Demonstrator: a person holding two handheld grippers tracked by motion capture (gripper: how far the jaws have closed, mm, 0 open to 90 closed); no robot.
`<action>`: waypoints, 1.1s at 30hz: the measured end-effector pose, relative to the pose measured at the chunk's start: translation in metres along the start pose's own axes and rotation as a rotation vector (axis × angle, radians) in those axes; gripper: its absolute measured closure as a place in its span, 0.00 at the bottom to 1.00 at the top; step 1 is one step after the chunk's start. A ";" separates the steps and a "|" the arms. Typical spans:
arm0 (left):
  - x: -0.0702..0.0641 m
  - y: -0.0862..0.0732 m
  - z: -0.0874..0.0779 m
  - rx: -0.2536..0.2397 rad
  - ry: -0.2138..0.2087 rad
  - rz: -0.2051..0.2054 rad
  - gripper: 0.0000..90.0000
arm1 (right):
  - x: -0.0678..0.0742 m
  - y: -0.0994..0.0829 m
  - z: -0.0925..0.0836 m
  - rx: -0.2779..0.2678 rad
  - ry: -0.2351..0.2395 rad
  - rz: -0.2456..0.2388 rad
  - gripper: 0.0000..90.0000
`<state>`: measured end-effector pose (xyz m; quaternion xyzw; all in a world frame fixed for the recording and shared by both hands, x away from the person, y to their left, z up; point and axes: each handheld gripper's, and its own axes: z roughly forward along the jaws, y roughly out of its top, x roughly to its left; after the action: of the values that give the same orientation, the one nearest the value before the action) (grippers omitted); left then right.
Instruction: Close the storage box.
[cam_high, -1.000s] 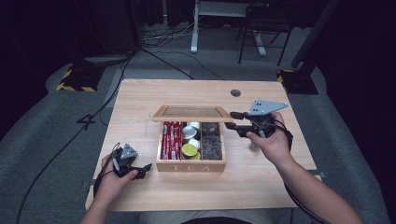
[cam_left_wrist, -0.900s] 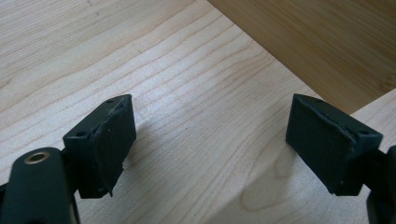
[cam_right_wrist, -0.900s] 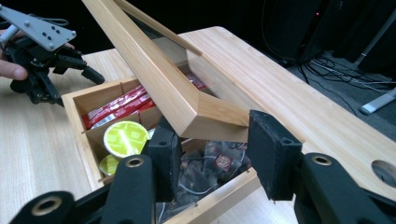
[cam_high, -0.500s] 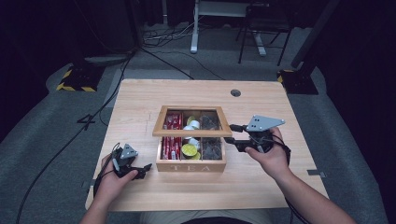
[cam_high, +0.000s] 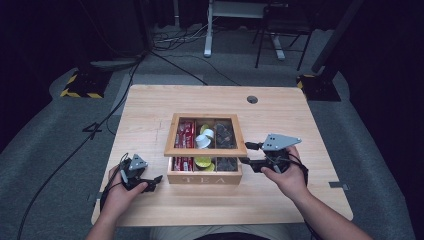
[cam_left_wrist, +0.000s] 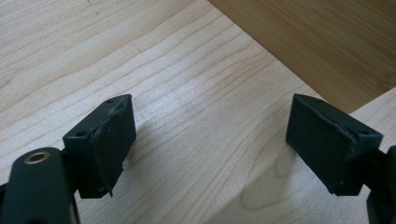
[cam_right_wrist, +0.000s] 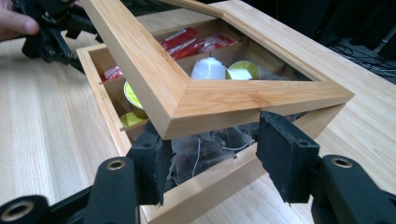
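Lowered further: glazed wooden lid (cam_high: 205, 149) of wooden tea box (cam_high: 204, 176), right gripper (cam_high: 248, 154) alongside.
Jaws apart on both; left gripper (cam_high: 154, 181) resting on pale wooden desk (cam_high: 150, 105).

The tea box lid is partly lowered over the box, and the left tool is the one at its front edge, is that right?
Not quite. The right tool is at the lid's front edge, as the right gripper view shows. The left tool rests open on the table beside the tea box. The lid is indeed partly lowered.

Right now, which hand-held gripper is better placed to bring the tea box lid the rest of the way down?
Right. The right hand-held gripper sits under the lid at the tea box; the left hand-held gripper rests open beside the box.
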<state>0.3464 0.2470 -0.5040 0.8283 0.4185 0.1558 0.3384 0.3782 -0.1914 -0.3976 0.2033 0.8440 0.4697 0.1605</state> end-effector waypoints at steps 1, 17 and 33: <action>0.000 0.000 0.000 0.000 0.000 0.000 0.18 | 0.000 0.000 0.000 0.000 0.000 0.000 0.51; 0.000 0.000 0.000 0.001 0.001 0.003 0.18 | 0.009 -0.015 0.009 0.065 -0.005 -0.028 0.51; 0.000 0.000 0.000 0.002 -0.001 -0.001 0.18 | 0.024 -0.020 0.018 0.211 0.008 -0.066 0.40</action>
<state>0.3467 0.2470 -0.5039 0.8284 0.4190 0.1548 0.3379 0.3620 -0.1762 -0.4256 0.1890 0.8956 0.3737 0.1501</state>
